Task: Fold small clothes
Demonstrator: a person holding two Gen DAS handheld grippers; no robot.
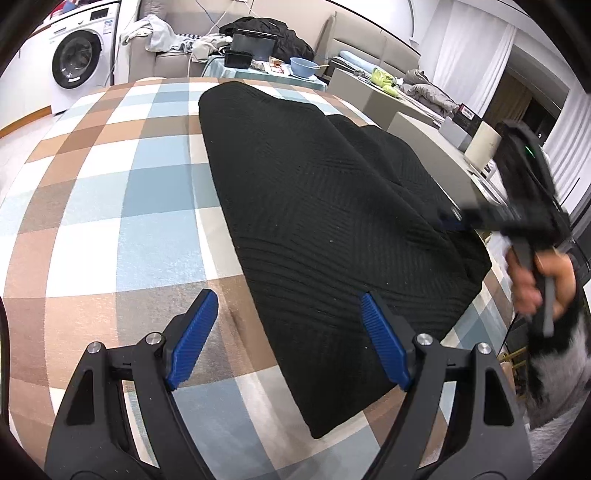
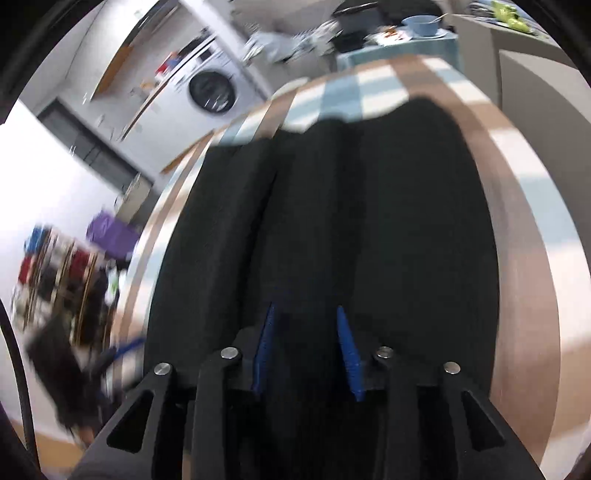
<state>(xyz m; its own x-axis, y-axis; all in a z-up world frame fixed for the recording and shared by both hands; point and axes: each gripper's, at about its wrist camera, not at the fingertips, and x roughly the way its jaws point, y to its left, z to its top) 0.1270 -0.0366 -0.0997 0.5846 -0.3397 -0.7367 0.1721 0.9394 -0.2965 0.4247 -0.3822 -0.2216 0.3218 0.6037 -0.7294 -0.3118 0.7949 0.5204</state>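
Observation:
A black ribbed knit garment (image 1: 314, 206) lies folded lengthwise on the checked tablecloth (image 1: 122, 192). My left gripper (image 1: 288, 293) hovers open over its near end, one blue pad over bare cloth and the other over the garment's edge, holding nothing. My right gripper (image 1: 452, 219), blurred and held by a hand (image 1: 532, 280), reaches the garment's right edge. In the right wrist view the right gripper (image 2: 306, 308) stands over the black garment (image 2: 369, 221) with its blue pads apart. Dark fabric shows between them, and no pinch on it is visible. That view is blurred.
A washing machine (image 1: 75, 59) stands at the back left. Behind the table are a sofa with loose clothes (image 1: 159, 35) and a side table with a blue bowl (image 1: 304, 66). Grey boxes (image 1: 417, 125) sit close beyond the right edge.

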